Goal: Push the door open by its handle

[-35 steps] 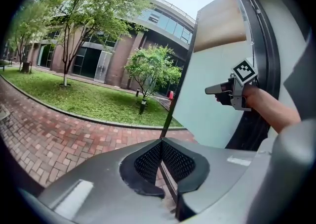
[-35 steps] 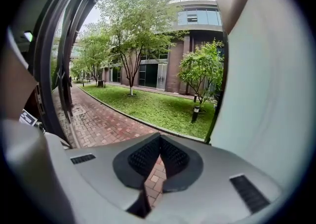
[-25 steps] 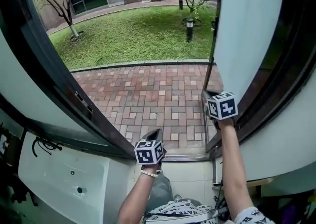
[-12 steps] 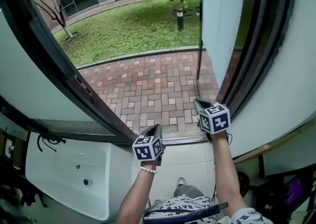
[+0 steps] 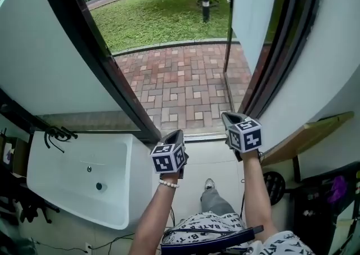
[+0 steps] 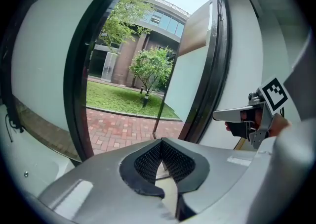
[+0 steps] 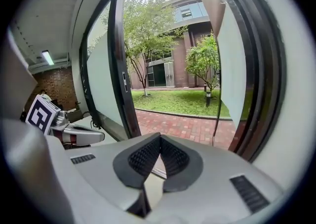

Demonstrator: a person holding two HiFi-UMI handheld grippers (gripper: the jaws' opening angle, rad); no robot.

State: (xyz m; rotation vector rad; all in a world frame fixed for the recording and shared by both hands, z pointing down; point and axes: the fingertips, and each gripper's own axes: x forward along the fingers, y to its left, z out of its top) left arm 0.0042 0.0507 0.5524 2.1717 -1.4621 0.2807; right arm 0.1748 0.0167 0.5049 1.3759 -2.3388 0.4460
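The biggest thing is the doorway. The door (image 5: 254, 17) is a tall pale panel with a dark edge. It is already swung outward and stands on the right side, over the red brick path (image 5: 180, 85). Past the bricks is green grass (image 5: 157, 14) with small trees. On the left is a thick dark frame (image 5: 95, 62) around a pale glass panel. Below it, inside the room, is a white basin (image 5: 84, 175). A wooden shelf (image 5: 304, 135) sticks out low on the right.

The person stands just inside the doorway and holds both tools out in front. The left gripper (image 5: 175, 135) has its two jaws pressed together at the tips, with nothing between them. The right gripper (image 5: 228, 116) is the same: jaws together and holding nothing. Neither one touches the door.

The door lies ahead and to the right of both tools, and its long side runs up and down. The right gripper is the nearer one, so it looks like the one to reach with. I can't find the handle in any view; it may be on the part of the door that is out of sight. The door looks about as open as it needs to be.
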